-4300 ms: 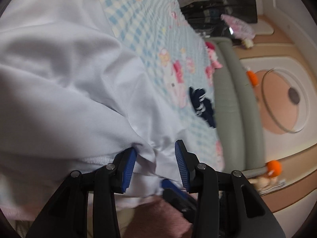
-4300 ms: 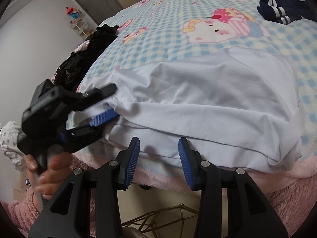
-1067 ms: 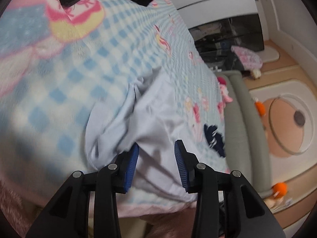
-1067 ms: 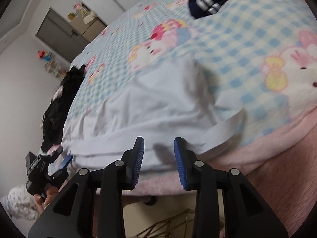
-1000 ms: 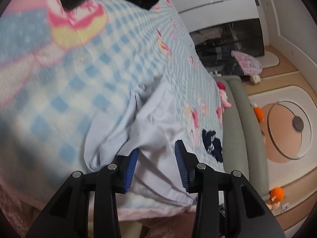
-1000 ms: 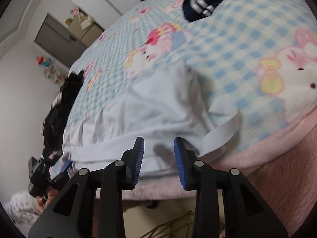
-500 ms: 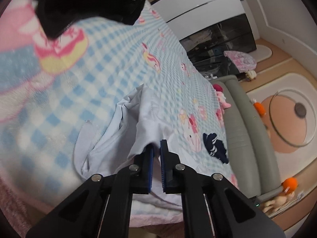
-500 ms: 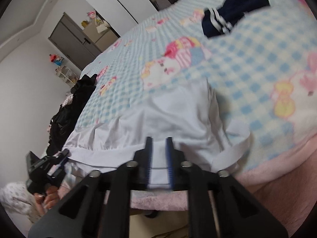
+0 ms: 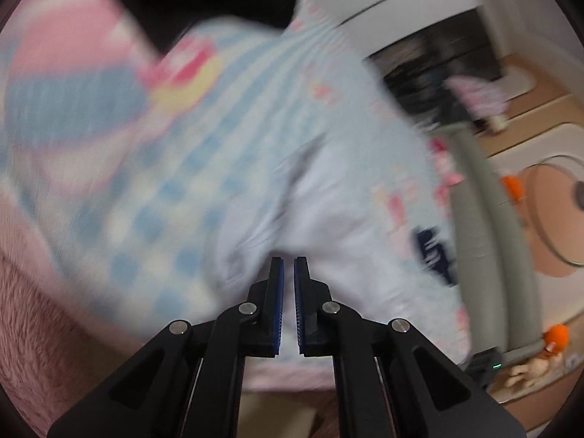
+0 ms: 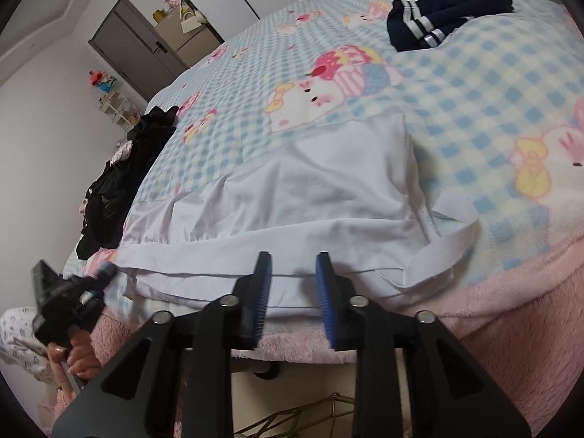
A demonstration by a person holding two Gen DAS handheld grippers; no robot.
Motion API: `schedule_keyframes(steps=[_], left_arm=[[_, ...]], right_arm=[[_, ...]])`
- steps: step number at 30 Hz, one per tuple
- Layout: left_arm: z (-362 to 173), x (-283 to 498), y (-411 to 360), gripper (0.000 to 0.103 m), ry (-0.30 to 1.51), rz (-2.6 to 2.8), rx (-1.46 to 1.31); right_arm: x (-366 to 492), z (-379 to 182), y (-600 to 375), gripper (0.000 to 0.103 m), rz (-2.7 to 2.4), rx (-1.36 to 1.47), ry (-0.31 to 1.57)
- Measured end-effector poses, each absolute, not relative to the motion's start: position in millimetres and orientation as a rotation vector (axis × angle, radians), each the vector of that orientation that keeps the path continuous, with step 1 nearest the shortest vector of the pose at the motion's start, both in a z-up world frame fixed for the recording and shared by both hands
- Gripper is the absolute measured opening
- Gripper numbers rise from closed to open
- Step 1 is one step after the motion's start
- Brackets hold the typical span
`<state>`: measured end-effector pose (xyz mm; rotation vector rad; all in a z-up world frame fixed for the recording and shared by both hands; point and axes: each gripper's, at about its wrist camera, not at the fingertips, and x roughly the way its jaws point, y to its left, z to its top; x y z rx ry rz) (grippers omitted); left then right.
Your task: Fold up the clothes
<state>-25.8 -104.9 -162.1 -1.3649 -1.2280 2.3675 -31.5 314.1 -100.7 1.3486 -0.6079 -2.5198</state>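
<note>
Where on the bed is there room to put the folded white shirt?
Bare checked blanket lies to the right of the white shirt, between it and the navy clothes, and behind it toward the far end. It is crowded on the left edge, where the black clothes pile sits.

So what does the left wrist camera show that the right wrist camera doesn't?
Only the left wrist view, which is blurred, shows the grey sofa, the round glass table and the orange balls on the floor.

Only the right wrist view shows the grey door, the hand holding the left tongs, and the right tongs, jaws opening over the hem.

Both show the white garment, the checked blanket, the navy striped item and the black clothes pile.
</note>
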Motion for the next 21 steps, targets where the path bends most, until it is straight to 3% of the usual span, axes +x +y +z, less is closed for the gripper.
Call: schedule_keyframes(steps=[4, 9, 12, 15, 21], left_arm=[[-147.8, -10.7, -93.3, 0.008, -1.117, 2.398, -1.374], [-89.5, -10.6, -42.9, 0.009, -0.649, 2.521, -1.215], [-71.7, -44.6, -13.9, 0.028, -0.45, 2.587, -1.144], [-81.8, -84.3, -1.8, 0.03, -0.409, 2.576, -1.213], [-118.4, -88.8, 1.9, 0.03, -0.325, 2.581, -1.39]], right_arm=[[-35.3, -94.7, 311.6, 0.027, -2.541, 1.349, -0.553], [-55.4, -69.6, 309.9, 0.034, -2.602, 1.281, -0.445], [-82.1, -60.3, 300.9, 0.035, -2.62, 1.255, -0.392], [-103.1, -65.0, 289.7, 0.034, -2.615, 1.267, -0.378], [-97.0, -97.7, 280.0, 0.035, -2.586, 1.332, -0.337]])
